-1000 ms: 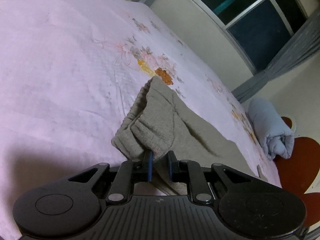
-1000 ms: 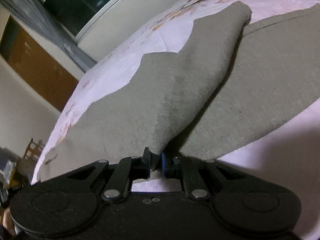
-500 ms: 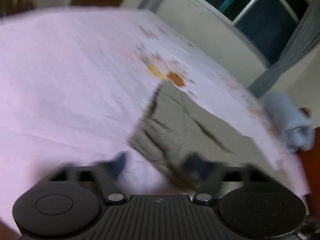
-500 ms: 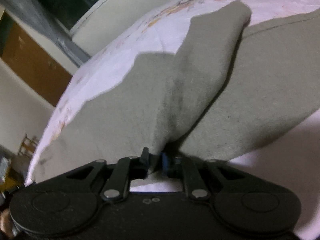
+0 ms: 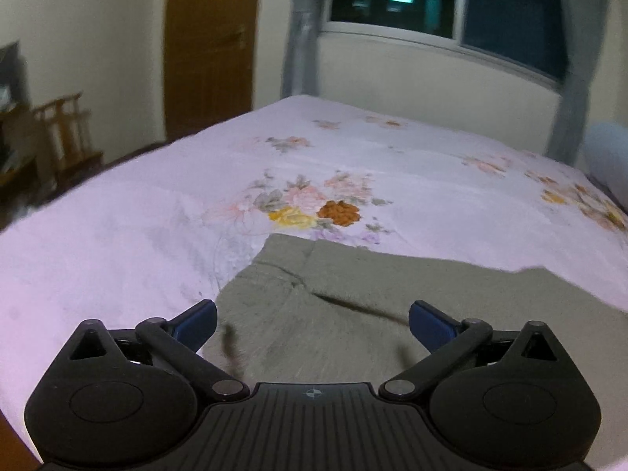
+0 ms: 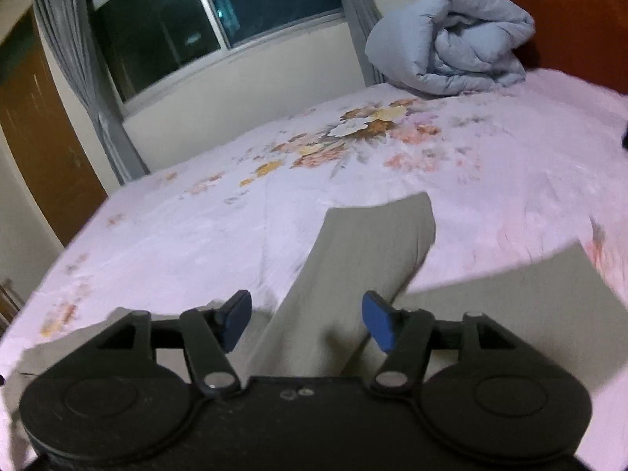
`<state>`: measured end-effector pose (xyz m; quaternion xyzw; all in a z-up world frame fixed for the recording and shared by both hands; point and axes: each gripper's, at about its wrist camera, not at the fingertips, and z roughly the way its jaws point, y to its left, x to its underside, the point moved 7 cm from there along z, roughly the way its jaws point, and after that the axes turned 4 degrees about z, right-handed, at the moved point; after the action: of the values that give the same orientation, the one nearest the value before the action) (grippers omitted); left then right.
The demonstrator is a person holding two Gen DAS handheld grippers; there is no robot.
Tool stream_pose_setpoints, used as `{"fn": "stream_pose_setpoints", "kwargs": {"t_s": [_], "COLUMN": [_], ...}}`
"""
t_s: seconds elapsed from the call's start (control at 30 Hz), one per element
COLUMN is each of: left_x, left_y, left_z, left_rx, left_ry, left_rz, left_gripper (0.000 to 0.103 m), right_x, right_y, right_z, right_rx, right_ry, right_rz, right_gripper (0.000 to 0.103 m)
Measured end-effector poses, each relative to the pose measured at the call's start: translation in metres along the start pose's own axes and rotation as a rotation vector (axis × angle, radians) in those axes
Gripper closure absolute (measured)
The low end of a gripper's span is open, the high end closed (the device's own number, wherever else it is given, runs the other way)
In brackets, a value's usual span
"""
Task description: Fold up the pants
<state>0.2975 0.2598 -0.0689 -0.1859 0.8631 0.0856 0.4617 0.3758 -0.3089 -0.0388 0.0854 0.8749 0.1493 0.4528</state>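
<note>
While hovering over the bed (image 5: pixel 117 235), left claw (image 5: pixel 312 322) spread fully, jaws just opened wide, nothing pinched between them. Below it, grey pants (image 5: pixel 353 294) lying flat on the floral bedsheet, waistband end toward the orange flower print (image 5: pixel 339 212). Further right, right claw (image 6: pixel 306 318) partly spread, jaws just opening, one pant leg (image 6: pixel 365 259) released beneath, not gripped. Beyond, rolled blue quilt (image 6: pixel 451 39) at the headboard (image 6: pixel 569 19).
</note>
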Motion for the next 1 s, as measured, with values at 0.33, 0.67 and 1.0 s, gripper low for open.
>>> {"fn": "stream_pose_setpoints", "kwargs": {"t_s": [0.33, 0.67, 1.0], "left_x": [0.025, 0.044, 0.046], "left_y": [0.008, 0.016, 0.02], "left_z": [0.03, 0.054, 0.059], "left_rx": [-0.041, -0.038, 0.009], "left_ry": [0.077, 0.114, 0.162], "left_rz": [0.003, -0.071, -0.051], "left_gripper": [0.0, 0.0, 0.0], "right_x": [-0.048, -0.041, -0.105], "right_y": [0.013, 0.005, -0.013], "right_z": [0.125, 0.221, 0.089], "right_rx": [0.114, 0.298, 0.135], "right_ry": [0.132, 0.318, 0.039], "right_rz": [-0.151, -0.264, -0.087], "right_gripper": [0.065, 0.084, 0.102]}}
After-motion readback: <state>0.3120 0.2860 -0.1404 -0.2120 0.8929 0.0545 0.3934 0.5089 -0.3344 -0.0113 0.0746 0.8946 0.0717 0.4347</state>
